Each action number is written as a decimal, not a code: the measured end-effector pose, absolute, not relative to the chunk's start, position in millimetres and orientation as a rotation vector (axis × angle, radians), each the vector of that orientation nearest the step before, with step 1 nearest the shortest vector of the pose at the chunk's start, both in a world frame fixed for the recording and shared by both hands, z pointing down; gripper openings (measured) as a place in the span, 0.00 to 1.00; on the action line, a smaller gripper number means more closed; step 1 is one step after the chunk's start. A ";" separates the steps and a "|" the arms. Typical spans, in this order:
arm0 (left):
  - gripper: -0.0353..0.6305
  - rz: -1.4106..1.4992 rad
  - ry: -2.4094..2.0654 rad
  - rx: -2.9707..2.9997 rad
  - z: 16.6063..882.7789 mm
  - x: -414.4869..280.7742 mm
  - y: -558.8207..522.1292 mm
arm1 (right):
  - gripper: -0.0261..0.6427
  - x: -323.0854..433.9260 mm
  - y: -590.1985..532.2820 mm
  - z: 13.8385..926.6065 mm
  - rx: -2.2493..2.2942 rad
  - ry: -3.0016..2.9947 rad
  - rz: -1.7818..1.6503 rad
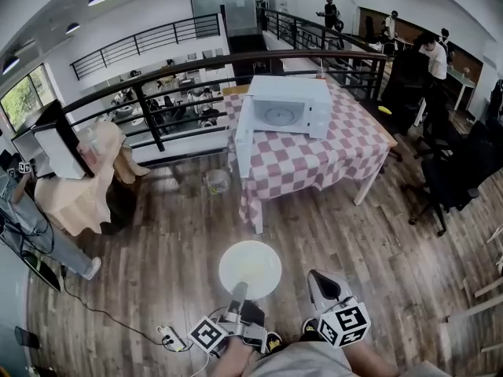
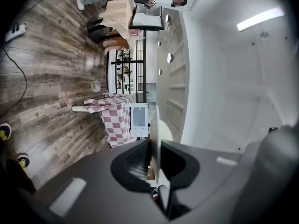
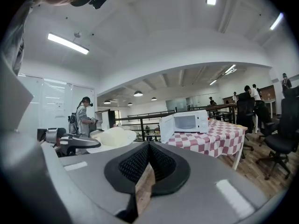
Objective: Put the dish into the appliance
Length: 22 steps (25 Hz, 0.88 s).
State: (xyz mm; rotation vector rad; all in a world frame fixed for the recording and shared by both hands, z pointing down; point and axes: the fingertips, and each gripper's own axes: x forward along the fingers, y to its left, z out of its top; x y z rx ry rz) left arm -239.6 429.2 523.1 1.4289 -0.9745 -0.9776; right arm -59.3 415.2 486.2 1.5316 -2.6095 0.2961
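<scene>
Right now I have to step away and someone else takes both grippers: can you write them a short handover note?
Left gripper: shut on the rim of the white plate, held flat in front of the person.
Right gripper: shut, nothing in it.
The microwave stands on the checkered table ahead, with its door swung open.
Done: plate in hand, door open.
Left: walk up, set the plate inside, release it, then probably close the door.

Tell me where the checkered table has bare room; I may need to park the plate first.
Bare cloth lies between the microwave and the table near edge, and along its right side. The far-left part is crowded by the microwave and its open door.
</scene>
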 end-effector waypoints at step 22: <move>0.09 -0.968 -0.963 1.449 526.8 -237.3 365.8 | 0.04 -49.7 350.7 495.2 1.574 -2.606 0.264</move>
